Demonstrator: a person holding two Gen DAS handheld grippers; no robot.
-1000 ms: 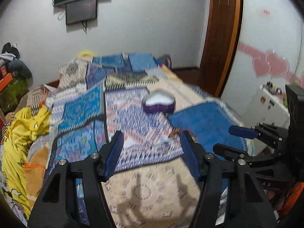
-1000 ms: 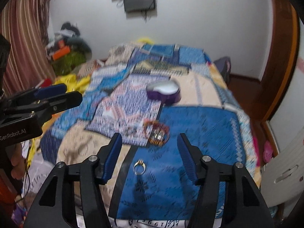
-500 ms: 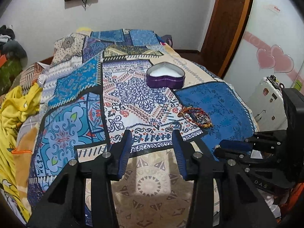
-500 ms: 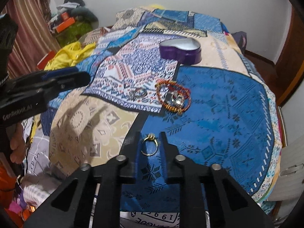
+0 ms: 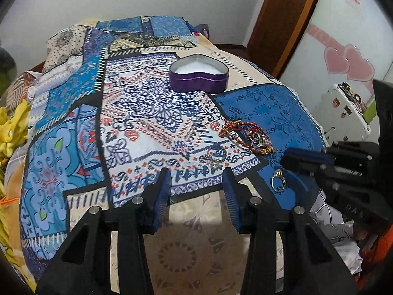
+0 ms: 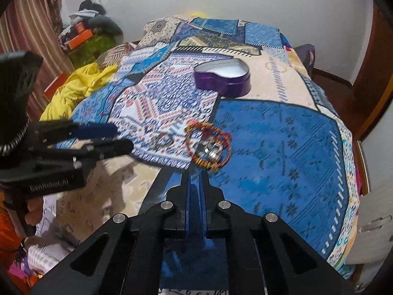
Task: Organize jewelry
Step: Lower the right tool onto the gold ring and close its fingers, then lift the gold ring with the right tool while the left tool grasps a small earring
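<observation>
An open purple heart-shaped tin [image 5: 199, 76] with a white inside sits mid-bed; it also shows in the right wrist view [image 6: 223, 77]. A red and gold bracelet with a silver piece [image 5: 248, 136] [image 6: 208, 147] lies on the blue patch. A silver ring [image 5: 215, 156] [image 6: 162, 141] lies left of it. A gold ring [image 5: 278, 180] lies on the bedspread just under my right gripper [image 5: 286, 159]. My right gripper [image 6: 195, 174] has its jaws nearly together; the ring is not visible between them. My left gripper [image 5: 196, 177] is open and empty above the near bedspread.
The patchwork bedspread [image 5: 152, 113] covers the bed. Yellow cloth [image 6: 78, 86] and a clothes pile [image 6: 91, 27] lie left. A wooden door [image 5: 282, 19] and a white case [image 5: 343, 113] stand on the right. The bed's near edge is just below the grippers.
Both grippers moved down and forward toward the jewelry. The right gripper's jaws closed from wide open to nearly together over the gold ring. The left gripper narrowed a little.
</observation>
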